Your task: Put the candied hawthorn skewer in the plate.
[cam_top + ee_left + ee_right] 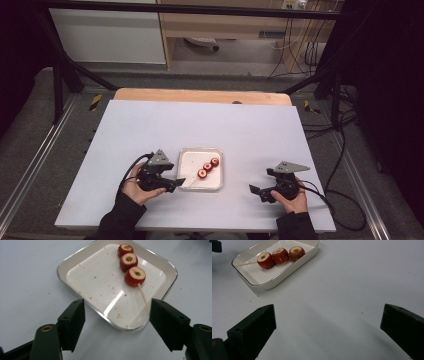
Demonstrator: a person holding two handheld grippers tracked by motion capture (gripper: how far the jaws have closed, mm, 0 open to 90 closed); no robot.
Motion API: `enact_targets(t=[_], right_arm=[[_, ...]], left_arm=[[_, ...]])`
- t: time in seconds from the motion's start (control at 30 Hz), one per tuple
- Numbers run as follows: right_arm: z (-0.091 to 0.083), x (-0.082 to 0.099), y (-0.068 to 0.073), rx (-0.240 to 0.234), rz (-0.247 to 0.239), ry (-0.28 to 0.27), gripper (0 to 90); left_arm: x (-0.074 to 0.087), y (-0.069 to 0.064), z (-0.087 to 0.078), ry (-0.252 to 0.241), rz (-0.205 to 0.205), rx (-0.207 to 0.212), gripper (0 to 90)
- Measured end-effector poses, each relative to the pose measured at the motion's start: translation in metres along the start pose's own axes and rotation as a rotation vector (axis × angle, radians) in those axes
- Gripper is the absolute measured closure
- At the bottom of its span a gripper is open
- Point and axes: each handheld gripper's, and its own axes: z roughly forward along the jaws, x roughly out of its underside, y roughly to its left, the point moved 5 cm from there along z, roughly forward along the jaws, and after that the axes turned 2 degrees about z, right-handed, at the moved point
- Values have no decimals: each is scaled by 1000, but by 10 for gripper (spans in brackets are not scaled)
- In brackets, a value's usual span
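Skewer (pixel 143 294) of three red fruit pieces lies in the tray (pixel 186 155) mid-tabletop, left tongs (pixel 179 182) spread empty at its seven o'clock corner, right tongs (pixel 254 190) spread at four o'clock; seemingly just released, so backing away comes next.

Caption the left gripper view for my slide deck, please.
Open left gripper facing a white square tray holding three cored red fruit pieces on a thin wooden skewer.

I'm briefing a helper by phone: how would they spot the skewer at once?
On the white table, between the two grippers, sits a shallow white tray. The skewer lies inside, a thin wooden stick threaded through three red cored fruit pieces in a row. Nothing else in the tray is red.
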Motion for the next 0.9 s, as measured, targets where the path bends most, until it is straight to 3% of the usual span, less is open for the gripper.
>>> enact_targets(t=[0.3, 0.63, 0.9], right_arm=[[0, 0, 0, 5, 2, 0, 5], [0, 2, -1, 9, -7, 12, 5], [-1, 3, 0, 9, -2, 11, 5]], left_arm=[[31, 21, -19, -30, -51, -24, 96], [68, 42, -32, -38, -113, -77, 81], [83, 51, -42, -62, -134, -95, 85]])
